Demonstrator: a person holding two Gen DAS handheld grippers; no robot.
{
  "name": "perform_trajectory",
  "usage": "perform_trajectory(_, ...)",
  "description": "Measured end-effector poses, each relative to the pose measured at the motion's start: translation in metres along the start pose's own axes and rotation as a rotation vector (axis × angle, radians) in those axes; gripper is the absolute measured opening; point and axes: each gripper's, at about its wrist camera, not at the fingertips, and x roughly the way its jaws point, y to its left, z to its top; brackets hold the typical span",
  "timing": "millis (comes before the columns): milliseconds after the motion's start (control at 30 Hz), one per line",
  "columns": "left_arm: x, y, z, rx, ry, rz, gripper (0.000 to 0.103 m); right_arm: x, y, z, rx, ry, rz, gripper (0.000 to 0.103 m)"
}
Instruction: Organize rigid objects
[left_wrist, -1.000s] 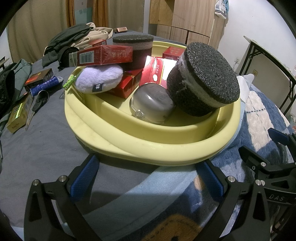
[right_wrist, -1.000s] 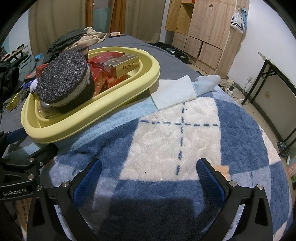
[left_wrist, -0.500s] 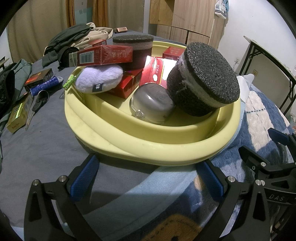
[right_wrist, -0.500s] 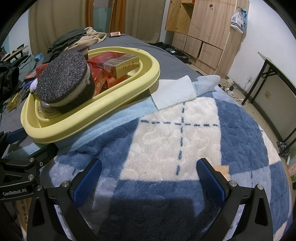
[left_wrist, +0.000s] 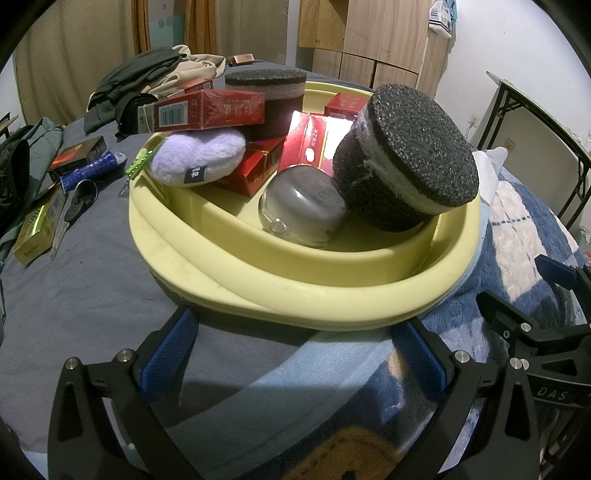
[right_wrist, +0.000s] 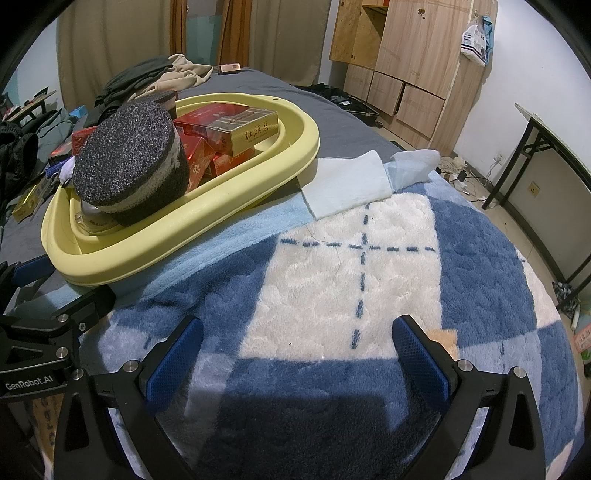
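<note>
The basin is smooth matt yellow plastic. The round sponge is coarse dark foam. The bowl appears to be brushed metal. The red cartons are glossy film-wrapped. The blanket is plush fleece.

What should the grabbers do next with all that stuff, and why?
Probably reach the left gripper toward the loose things lying left of the tub, such as the scissors or the blue tube. Both it and the right gripper are open and hold nothing, the tub is already piled high, and those things lie on the left gripper's side.
</note>
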Motion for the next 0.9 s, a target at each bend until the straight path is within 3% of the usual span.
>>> perform_trajectory(900, 0.0012, 0.0019, 0.0, 0.003, 0.0, 0.003, 0.103, 0.0, -0.0001, 0.0, 0.0, 0.0, 0.0, 0.103)
